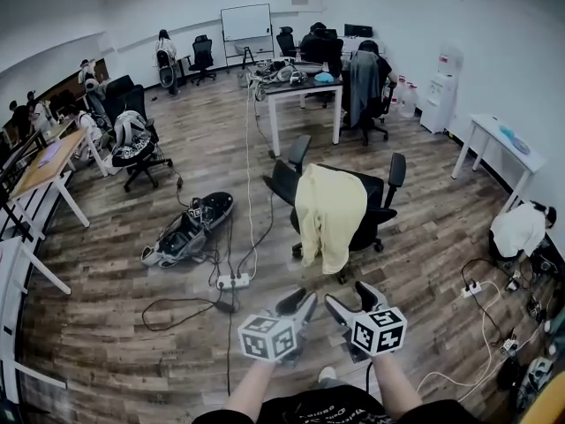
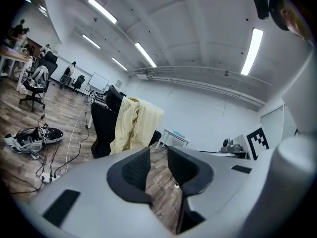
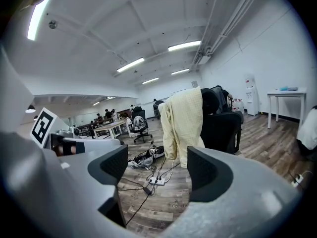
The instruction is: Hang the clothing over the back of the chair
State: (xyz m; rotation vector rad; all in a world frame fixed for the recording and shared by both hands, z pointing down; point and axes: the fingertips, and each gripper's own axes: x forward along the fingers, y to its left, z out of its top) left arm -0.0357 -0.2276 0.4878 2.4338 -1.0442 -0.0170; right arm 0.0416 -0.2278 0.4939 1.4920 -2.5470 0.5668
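Note:
A pale yellow garment [image 1: 330, 213] hangs draped over the back of a black office chair [image 1: 375, 203] in the middle of the room. It also shows in the left gripper view as yellow cloth [image 2: 132, 124] on the chair [image 2: 101, 128], and in the right gripper view as the garment [image 3: 184, 124] on the chair [image 3: 222, 125]. My left gripper [image 1: 302, 302] and right gripper [image 1: 339, 306] are near my body, well short of the chair. The left jaws stand partly apart with nothing between them. The right jaws are wide apart and hold nothing.
A power strip [image 1: 233, 281] and cables lie on the wood floor between me and the chair. A black bag [image 1: 188, 230] lies to the left. White desks [image 1: 301, 91] and other chairs stand further back, with people seated there. A white table [image 1: 503, 144] is at the right.

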